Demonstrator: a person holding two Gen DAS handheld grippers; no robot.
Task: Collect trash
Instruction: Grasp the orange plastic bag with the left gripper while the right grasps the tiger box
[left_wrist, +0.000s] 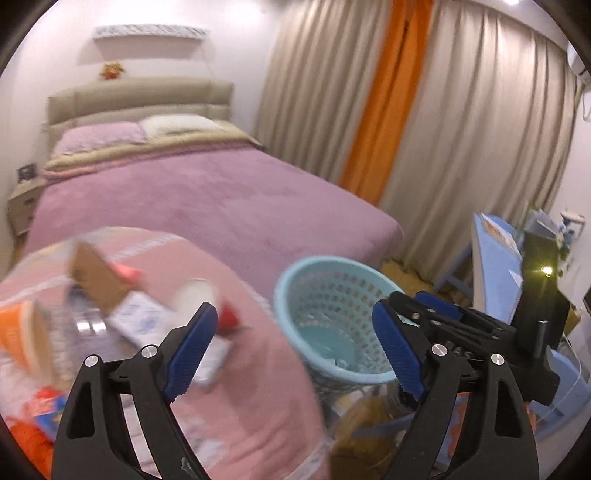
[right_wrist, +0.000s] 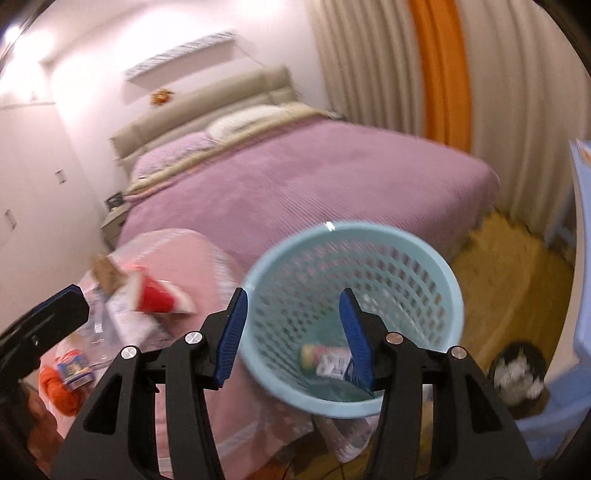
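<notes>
The next piece of trash should be taken by a firm edge, slowly, since the heap lies loose on the soft pink cloth of the bench. Both tongs are apart and hold nothing. The left tongs hang above the trash pile, with the basket just beside. The right tongs hover over the basket, where some trash already lies.
</notes>
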